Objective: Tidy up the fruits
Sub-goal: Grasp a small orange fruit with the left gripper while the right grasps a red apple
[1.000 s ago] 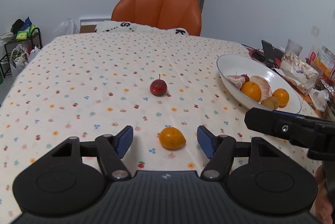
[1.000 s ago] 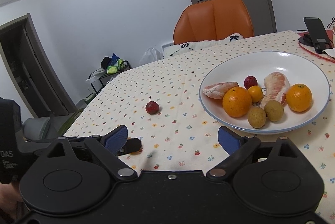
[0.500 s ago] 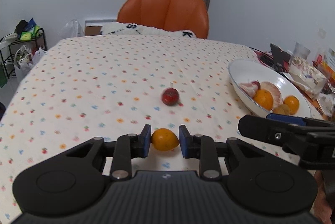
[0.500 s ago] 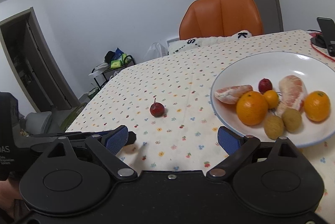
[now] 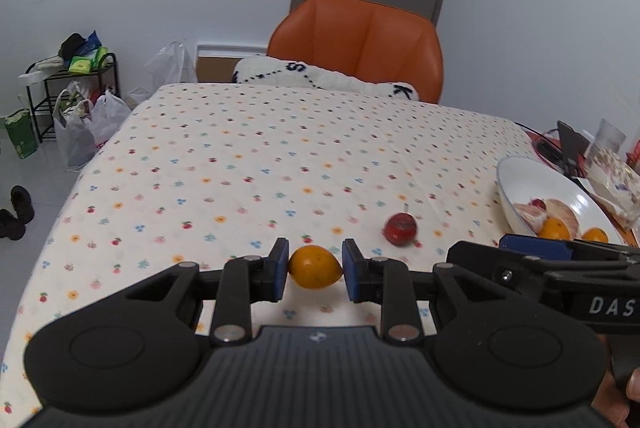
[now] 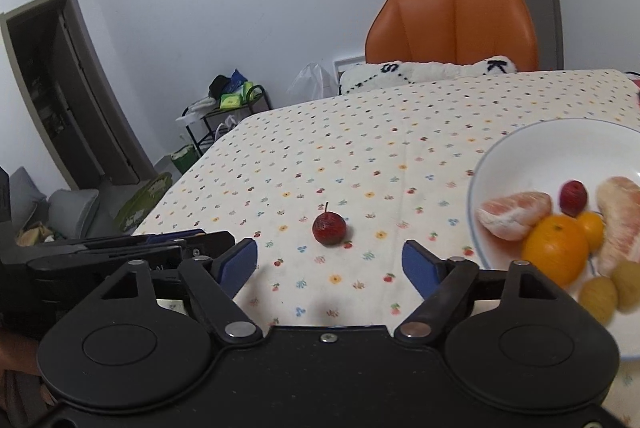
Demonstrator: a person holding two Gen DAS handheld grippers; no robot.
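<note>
on my left tongs (image 5: 315,270) the two blue pads pinch a small orange fruit (image 5: 315,267) from either side, the fruit sitting low over the flowered cloth of the bench (image 5: 280,155). just to the right of it, a small red fruit (image 5: 401,229) with a thin stem lies loose on the cloth, apart from the tongs. through the right wrist camera i see that same red fruit (image 6: 329,228) ahead of my right tongs (image 6: 330,262), which are spread wide with nothing between the pads; the fruit lies beyond the tips, roughly centred on the gap. further right stands the white plate (image 6: 520,147) with a blue rim, near the bench edge. it holds two peeled citrus segments (image 6: 514,214), a large orange (image 6: 556,254), a smaller orange one, a red fruit and two yellowish-brown round fruits at the near side. an orange chair (image 5: 356,39) stands behind the far edge of the bench.
</note>
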